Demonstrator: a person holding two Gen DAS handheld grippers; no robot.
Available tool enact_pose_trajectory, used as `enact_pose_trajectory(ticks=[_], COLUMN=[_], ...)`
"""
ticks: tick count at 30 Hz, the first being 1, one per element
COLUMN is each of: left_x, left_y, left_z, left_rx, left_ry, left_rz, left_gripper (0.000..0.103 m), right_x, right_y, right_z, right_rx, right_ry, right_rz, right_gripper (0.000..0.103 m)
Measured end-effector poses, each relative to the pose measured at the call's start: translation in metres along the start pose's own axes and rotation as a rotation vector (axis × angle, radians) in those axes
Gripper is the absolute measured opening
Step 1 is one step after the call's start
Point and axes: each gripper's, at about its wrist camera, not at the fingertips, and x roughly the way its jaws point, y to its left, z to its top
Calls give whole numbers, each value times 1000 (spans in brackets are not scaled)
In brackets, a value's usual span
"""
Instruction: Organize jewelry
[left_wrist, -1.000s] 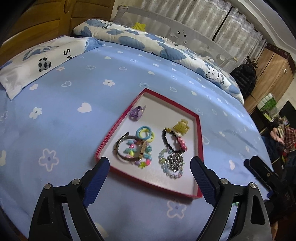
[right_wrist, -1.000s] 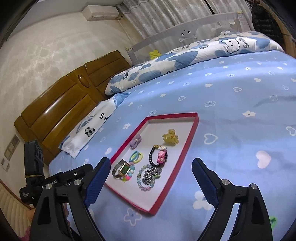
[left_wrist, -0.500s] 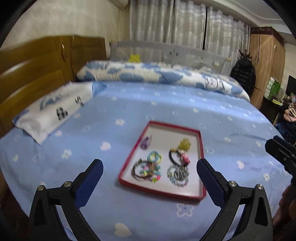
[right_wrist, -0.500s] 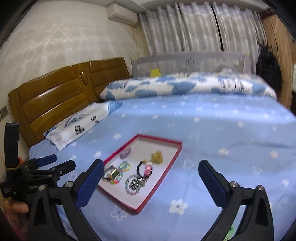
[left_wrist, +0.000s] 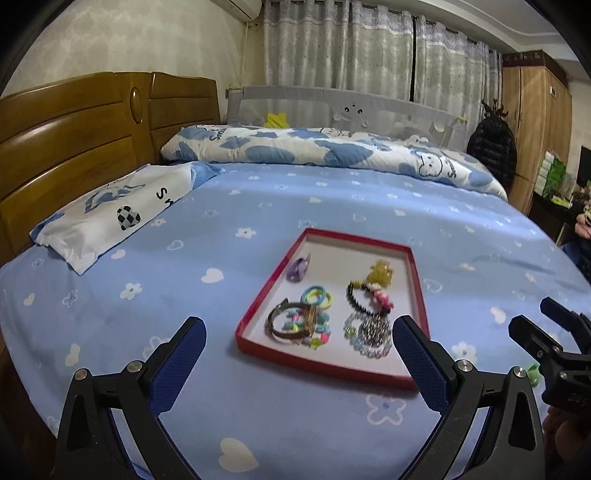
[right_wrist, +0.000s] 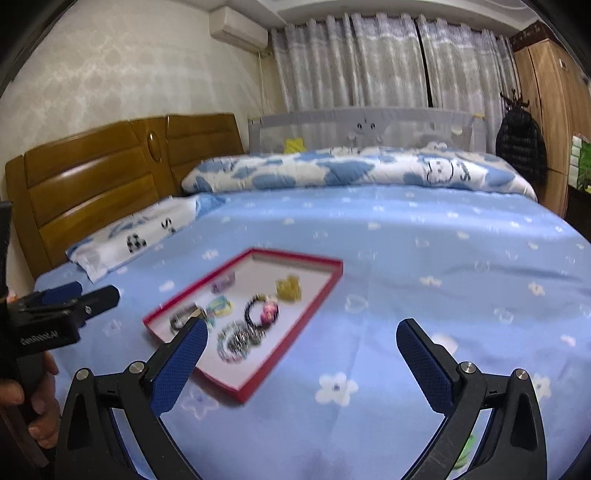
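Two hand-held grippers over a bed, both empty. Left wrist view: left hand-held gripper (left_wrist: 297, 345) spread wide, blue pads (left_wrist: 421, 360) well apart, gripping nothing, hovering above blue sheet (left_wrist: 207, 229). Red-rimmed tray (left_wrist: 266, 290) lying flat on sheet just ahead, between the fingers. Inside tray: purple hair clip (left_wrist: 298, 267) far left, yellow claw clip (left_wrist: 380, 273) far right, coloured hair ties (left_wrist: 317, 296) mid, black bead bracelet with pink charm (left_wrist: 365, 297) beside them, brown-strap watch (left_wrist: 291, 320) on pastel bead bracelet (left_wrist: 317, 334) near left, clear bead bracelet with silver chain (left_wrist: 369, 334) near right. Right hand-held gripper (left_wrist: 543, 332) visible at right edge, apart from tray. Pillow (left_wrist: 110, 210) against wooden headboard (left_wrist: 74, 147).

Right wrist view, blurred: right hand-held gripper (right_wrist: 301, 350) also wide open, holding nothing, above sheet (right_wrist: 424, 258). Tray (right_wrist: 295, 332) left of centre, its near-left corner behind left finger (right_wrist: 181, 354). Yellow claw clip (right_wrist: 289, 288) and black bracelet (right_wrist: 260, 314) discernible. Left hand-held gripper (right_wrist: 81, 295) at left edge, near tray, jaw gap not clear from here.
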Motion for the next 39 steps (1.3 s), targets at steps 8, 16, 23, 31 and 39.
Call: enact_pose_trajectory(ticks=[8, 16, 23, 31, 39], left_x=[4, 3, 3, 2, 1], left_y=[-6, -8, -7, -6, -6], left_z=[3, 2, 2, 3, 2], left_rx=[27, 33, 31, 33, 33], left_ry=[-1, 6, 8, 7, 8], left_rz=[5, 9, 9, 8, 14], left_gripper=[102, 102, 102, 102, 102], right_x=[6, 6, 5, 5, 4], right_y=[-5, -5, -5, -3, -1], right_z=[-9, -11, -10, -9, -6], right_rx=[18, 27, 31, 28, 27], right_ry=[24, 29, 32, 29, 26], right_rz=[-6, -6, -2, -2, -3], right_gripper=[103, 103, 103, 103, 103])
